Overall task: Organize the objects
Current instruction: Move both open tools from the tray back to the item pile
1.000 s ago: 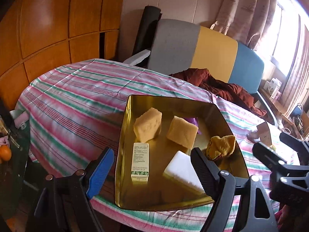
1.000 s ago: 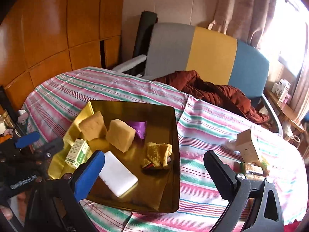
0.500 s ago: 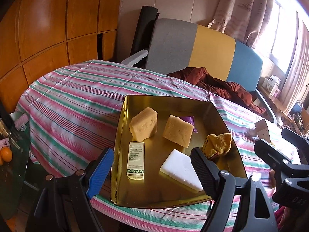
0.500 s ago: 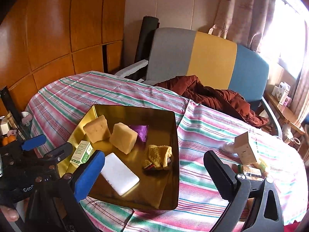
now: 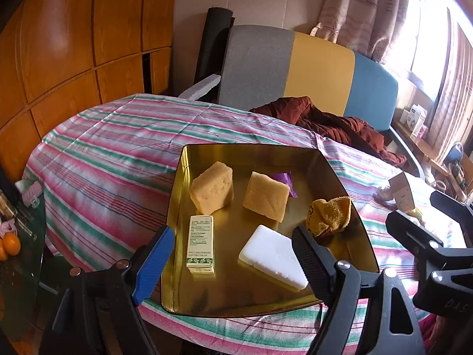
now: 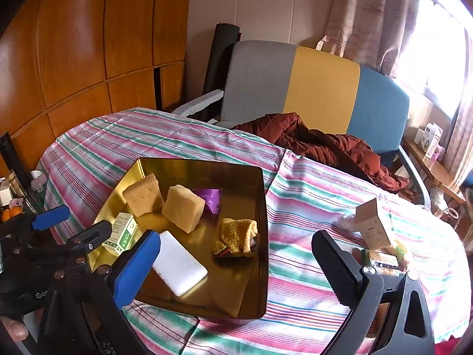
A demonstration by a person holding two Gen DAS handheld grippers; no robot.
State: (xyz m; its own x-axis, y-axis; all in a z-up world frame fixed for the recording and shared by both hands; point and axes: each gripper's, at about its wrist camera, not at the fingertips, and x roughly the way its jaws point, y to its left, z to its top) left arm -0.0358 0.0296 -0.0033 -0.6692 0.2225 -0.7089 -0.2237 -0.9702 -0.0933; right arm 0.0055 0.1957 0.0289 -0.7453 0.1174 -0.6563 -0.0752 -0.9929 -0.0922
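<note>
Only in the right wrist view are snack packets (image 6: 384, 259) seen beside the kraft box (image 6: 373, 224), right of the gold tray (image 6: 263, 222). Both the left gripper (image 5: 233, 254) and right gripper (image 6: 239, 263) are spread wide, empty, touching nothing. Since the earlier frames, both have been drawn back from the tray, where the sponges (image 5: 212, 186) lie.

A gold metal tray (image 5: 348, 207) sits on a tablecloth (image 5: 118, 153) striped pink, green and white. In the tray lie two pale yellow sponge blocks (image 5: 212, 190), a white flat block (image 5: 275, 256), a green-and-white printed box (image 5: 201, 244), a purple wrapper (image 5: 285, 177) and a mustard-yellow cloth (image 5: 332, 214). Behind the table's far edge, a chair back (image 5: 319, 71) runs grey, yellow, then blue, with a rust-red garment (image 5: 325, 121) below it.
</note>
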